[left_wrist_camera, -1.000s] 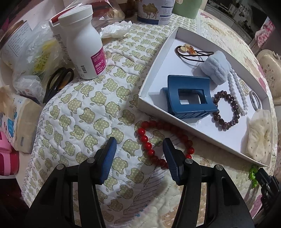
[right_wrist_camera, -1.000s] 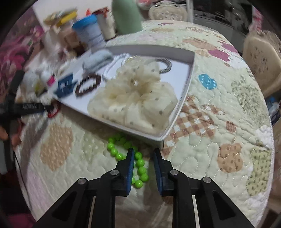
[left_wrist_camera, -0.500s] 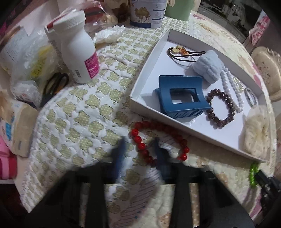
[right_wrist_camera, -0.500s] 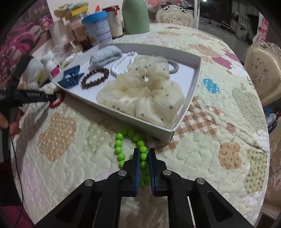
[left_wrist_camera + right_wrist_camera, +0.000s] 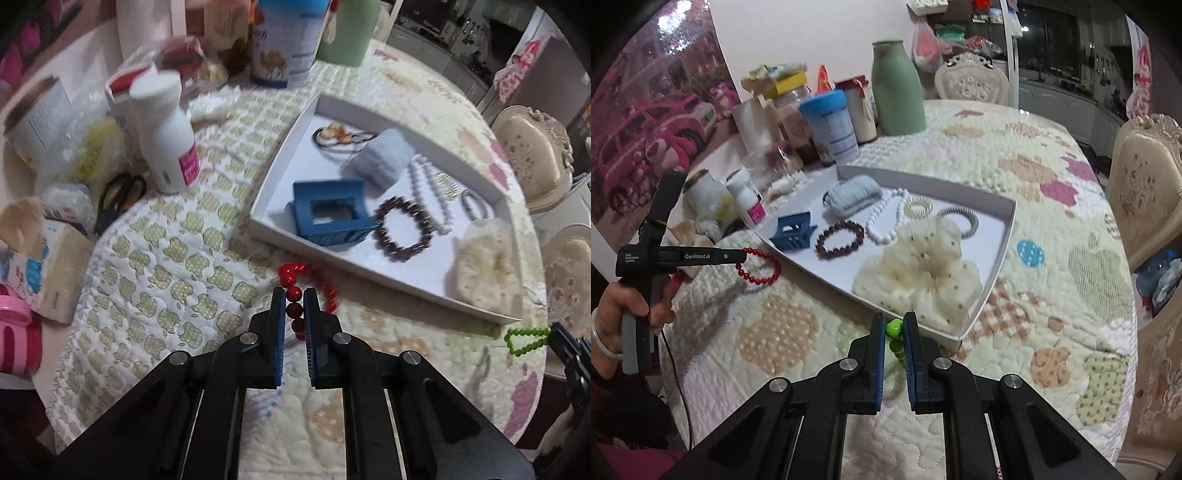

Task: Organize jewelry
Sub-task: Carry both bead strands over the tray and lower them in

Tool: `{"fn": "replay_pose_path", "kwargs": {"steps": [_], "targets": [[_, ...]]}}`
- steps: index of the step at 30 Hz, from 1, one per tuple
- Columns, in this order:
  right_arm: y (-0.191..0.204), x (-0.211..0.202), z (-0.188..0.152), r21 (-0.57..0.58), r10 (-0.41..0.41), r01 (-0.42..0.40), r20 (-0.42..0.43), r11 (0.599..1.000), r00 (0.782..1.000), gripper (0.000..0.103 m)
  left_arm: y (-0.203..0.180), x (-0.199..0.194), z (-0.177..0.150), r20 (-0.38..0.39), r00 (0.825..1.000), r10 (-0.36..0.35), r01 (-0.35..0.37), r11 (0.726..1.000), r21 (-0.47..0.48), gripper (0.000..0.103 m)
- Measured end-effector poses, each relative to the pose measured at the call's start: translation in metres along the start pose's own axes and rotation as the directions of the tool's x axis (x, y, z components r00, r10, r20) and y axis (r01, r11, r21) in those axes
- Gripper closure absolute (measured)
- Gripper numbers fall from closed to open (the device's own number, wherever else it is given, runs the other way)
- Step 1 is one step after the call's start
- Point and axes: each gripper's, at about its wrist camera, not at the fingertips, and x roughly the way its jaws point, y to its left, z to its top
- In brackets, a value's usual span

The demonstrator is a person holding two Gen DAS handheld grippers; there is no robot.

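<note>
Hidden: green bead bracelet [image 5: 896, 341] mostly behind right gripper [image 5: 894, 328], pinched.
Left gripper [image 5: 294, 295]: pinching red bead bracelet [image 5: 314, 284].
White tray [image 5: 291, 162]: blue claw clip [image 5: 328, 218], brown bracelet [image 5: 402, 234], cream scrunchie [image 5: 484, 269].

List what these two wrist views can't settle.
- Green bracelet: right wrist view, most of the loop hidden behind the right tongs.
- Bottle label: left wrist view, blurred, unreadable.
- Hair ties in the tray: left wrist view, smeared; count unclear.
</note>
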Motion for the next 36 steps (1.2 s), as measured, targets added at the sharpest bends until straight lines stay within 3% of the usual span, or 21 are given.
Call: {"fn": "replay_pose_path", "kwargs": {"steps": [16, 36], "targets": [[0.001, -0.033, 0.032, -0.026, 0.033, -0.031, 0.093, 0.999, 0.995, 0.094, -0.05, -0.063, 0.028, 0.126, 0.99, -0.056, 0.044, 0.994, 0.096, 0.095], [-0.014, -0.021, 0.05, -0.001, 0.002, -0.002, 0.094, 1.0, 0.996, 0.094, -0.117, -0.03, 0.034, 0.089, 0.995, -0.054, 0.033, 0.974, 0.223, 0.095]]}}
